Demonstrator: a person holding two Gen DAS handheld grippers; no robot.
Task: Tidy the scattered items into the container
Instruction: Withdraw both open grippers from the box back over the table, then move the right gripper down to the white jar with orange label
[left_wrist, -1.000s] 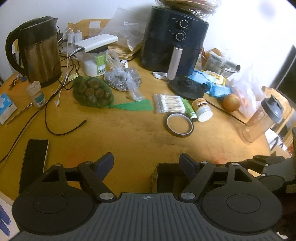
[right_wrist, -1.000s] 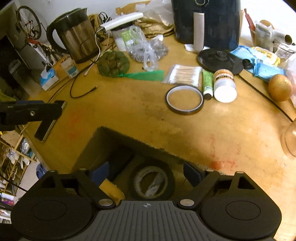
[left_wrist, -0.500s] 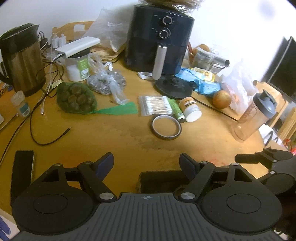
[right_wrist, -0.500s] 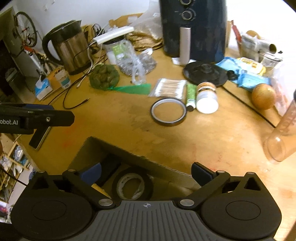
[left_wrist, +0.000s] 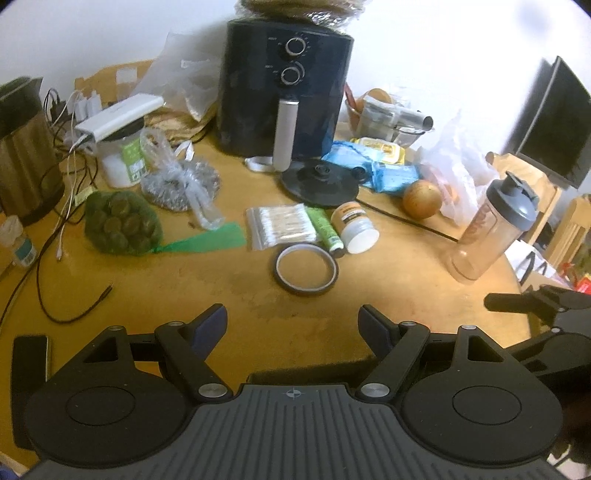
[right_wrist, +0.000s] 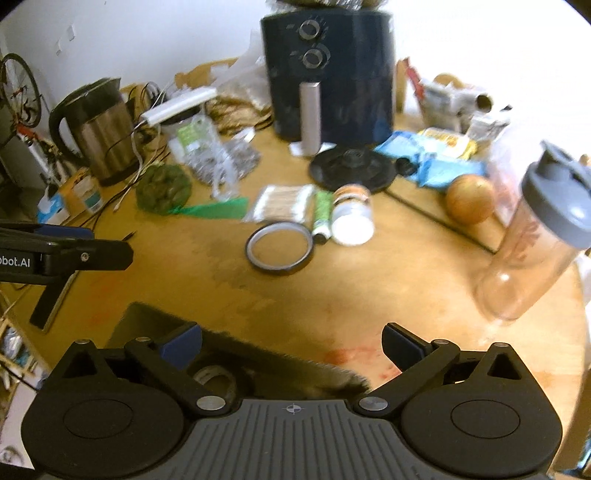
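Observation:
A cardboard box (right_wrist: 155, 325) sits at the table's near edge with a black tape roll (right_wrist: 218, 380) inside; only its dark rim (left_wrist: 303, 373) shows in the left wrist view. My left gripper (left_wrist: 293, 325) is open and empty above it. My right gripper (right_wrist: 290, 345) is open and empty over the box's right side. Farther out lie a thin tape ring (left_wrist: 306, 268) (right_wrist: 279, 249), a green tube (left_wrist: 325, 229), a white jar (left_wrist: 354, 227) and a bag of cotton swabs (left_wrist: 280, 226).
A black air fryer (left_wrist: 284, 88), a kettle (right_wrist: 99, 129), a green net bag (left_wrist: 120, 223), an onion (left_wrist: 421, 195), a shaker bottle (right_wrist: 535, 236), cables (left_wrist: 55, 258) and a phone (left_wrist: 29, 354) crowd the round wooden table (left_wrist: 184, 295).
Both grippers have pulled back and risen from the box, so more of the table shows. The right gripper's jaws have spread wider. The scattered items have not moved.

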